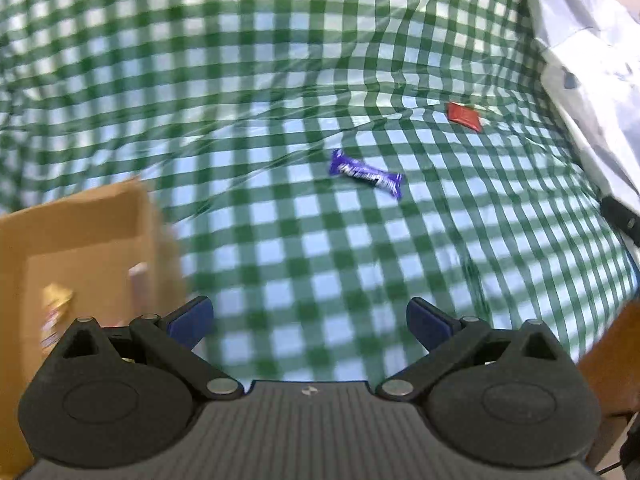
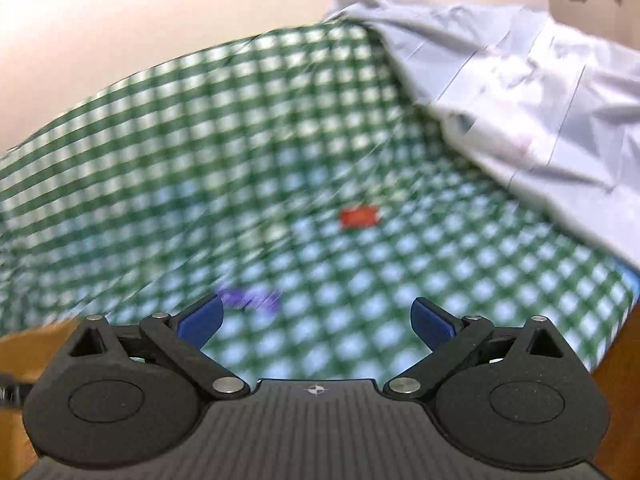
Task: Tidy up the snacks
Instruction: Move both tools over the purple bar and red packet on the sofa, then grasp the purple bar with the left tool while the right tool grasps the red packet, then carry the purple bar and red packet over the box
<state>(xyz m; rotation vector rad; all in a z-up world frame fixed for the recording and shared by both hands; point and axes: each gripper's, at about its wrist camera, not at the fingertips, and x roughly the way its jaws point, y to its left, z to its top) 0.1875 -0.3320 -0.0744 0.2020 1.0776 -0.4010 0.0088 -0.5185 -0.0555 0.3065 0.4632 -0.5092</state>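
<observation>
The left tongs (image 1: 309,320) are hovering above the checked tabletop (image 1: 320,248), their blue tips spread wide with nothing between them. They are pointing across the cloth toward a purple snack bar (image 1: 365,174), which is lying flat well ahead of the tips. A small red packet (image 1: 464,116) is lying farther off to the right, apart from the bar and near a crumpled pale sheet (image 1: 588,80). To the left, just beside the left tip, a cardboard box (image 1: 80,232) is standing open; wrapped snacks are showing inside it, but motion blur is making them hard to identify, and the tongs' body is cutting off the box's lower part.

The right tongs (image 2: 316,322) are likewise hanging over the cloth, tilted, with tips wide apart and empty. In this view the purple snack bar (image 2: 250,299) is smearing into a blur just beyond the left tip, and the red packet (image 2: 359,217) is sitting further ahead, also blurred. The pale sheet (image 2: 520,100) is filling the right side.
</observation>
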